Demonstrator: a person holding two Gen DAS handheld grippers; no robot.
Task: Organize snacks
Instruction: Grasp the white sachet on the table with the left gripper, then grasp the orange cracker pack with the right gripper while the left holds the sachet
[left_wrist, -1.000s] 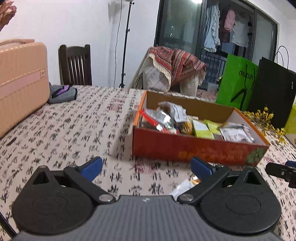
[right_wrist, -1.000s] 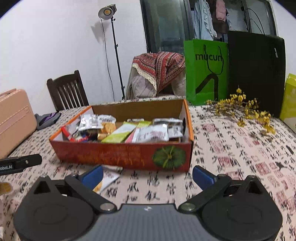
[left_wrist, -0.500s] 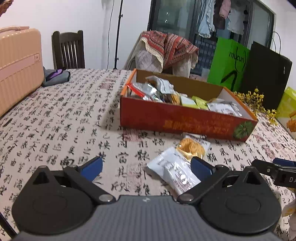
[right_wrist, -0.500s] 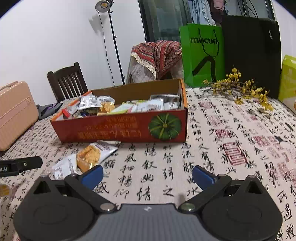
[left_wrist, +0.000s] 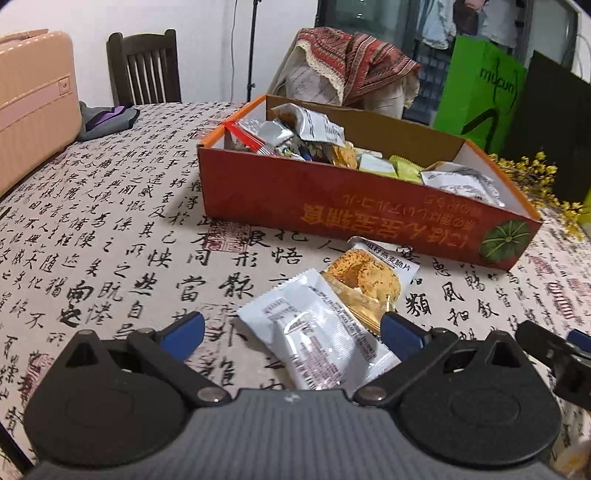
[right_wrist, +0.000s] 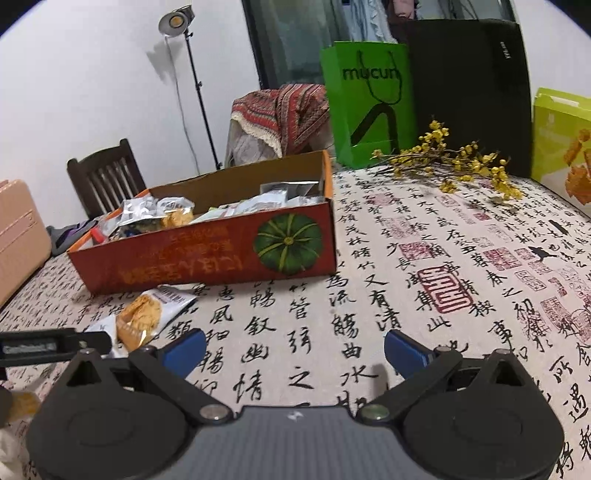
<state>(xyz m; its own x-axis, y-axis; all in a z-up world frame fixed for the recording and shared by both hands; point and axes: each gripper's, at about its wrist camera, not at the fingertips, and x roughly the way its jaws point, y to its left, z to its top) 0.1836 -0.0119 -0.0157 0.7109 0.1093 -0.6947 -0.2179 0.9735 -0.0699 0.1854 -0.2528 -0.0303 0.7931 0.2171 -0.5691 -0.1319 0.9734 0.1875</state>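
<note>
An orange cardboard box (left_wrist: 332, 206) with a pumpkin picture holds several snack packets; it also shows in the right wrist view (right_wrist: 207, 258). Two loose packets lie on the table in front of it: a white packet (left_wrist: 317, 336) and a packet with a golden cracker picture (left_wrist: 369, 280), the latter also in the right wrist view (right_wrist: 147, 314). My left gripper (left_wrist: 291, 332) is open, low over the table, with the white packet between its fingers. My right gripper (right_wrist: 293, 349) is open and empty over bare tablecloth, to the right of the packets.
A pink suitcase (left_wrist: 33, 103) stands at the table's left. A green bag (right_wrist: 369, 103), black bag (right_wrist: 469, 92), yellow-green box (right_wrist: 561, 144) and yellow flowers (right_wrist: 454, 158) sit at the back right. A wooden chair (left_wrist: 144, 70) and draped chair (left_wrist: 351, 77) stand behind.
Both grippers have pulled back from the box and dropped lower. The two loose packets came into the left wrist view, and the white one now lies between the left fingers.
</note>
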